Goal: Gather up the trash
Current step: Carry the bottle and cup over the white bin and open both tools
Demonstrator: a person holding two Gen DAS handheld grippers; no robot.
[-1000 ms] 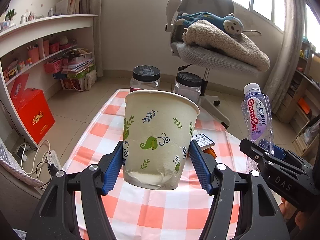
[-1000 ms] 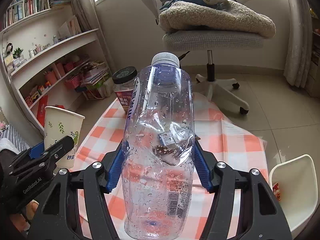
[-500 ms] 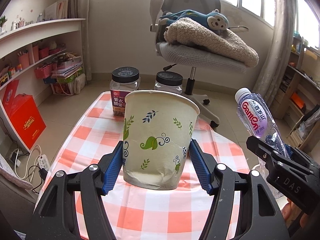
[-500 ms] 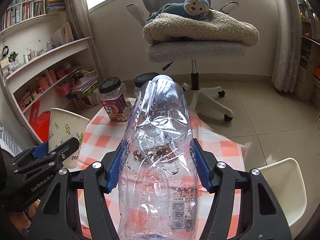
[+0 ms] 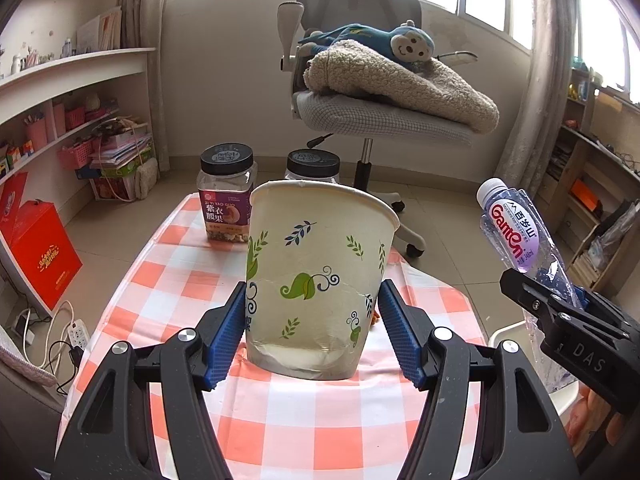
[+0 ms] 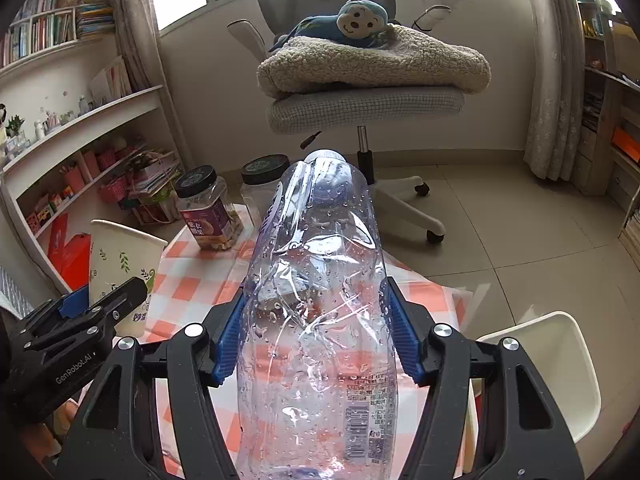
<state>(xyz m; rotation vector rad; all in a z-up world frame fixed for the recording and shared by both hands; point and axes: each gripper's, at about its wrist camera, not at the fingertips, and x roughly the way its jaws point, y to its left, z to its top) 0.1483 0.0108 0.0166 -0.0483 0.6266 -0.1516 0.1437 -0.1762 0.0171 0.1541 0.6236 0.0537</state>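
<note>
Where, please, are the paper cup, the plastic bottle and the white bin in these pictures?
paper cup (image 5: 316,280): left wrist view, on its leaf-printed wall.
plastic bottle (image 6: 320,300): right wrist view, on its crumpled clear body.
white bin (image 6: 560,360): right wrist view, on its inner wall.

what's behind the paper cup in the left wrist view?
Behind the paper cup: a labelled nut jar on the checked tablecloth, and a second black-lidded jar, mostly covered by the cup. Its contents can't be seen.
</note>
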